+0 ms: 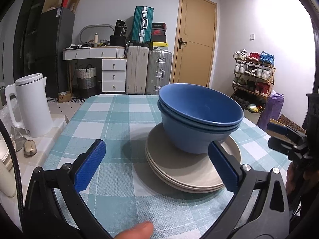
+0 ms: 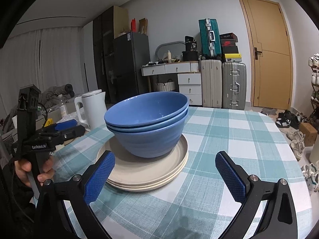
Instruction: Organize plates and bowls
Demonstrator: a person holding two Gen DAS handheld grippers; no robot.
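Bowls (image 1: 199, 119) nested on plates (image 1: 183, 169); exact counts unclear.

- Your left tool (image 1: 156, 164) hid part of the plates (image 1: 179, 171) behind one blue pad.
- The bowls (image 2: 147, 123) covered the plates' middle.
- Your thumb (image 1: 135, 230) was cut off at the bottom edge.
- Shoebox labels (image 1: 158, 32) were too small to read.

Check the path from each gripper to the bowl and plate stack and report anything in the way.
Nothing visible blocks either path. The left gripper and right gripper are both open, with only bare checked tablecloth before the blue bowls nested on the beige plates.
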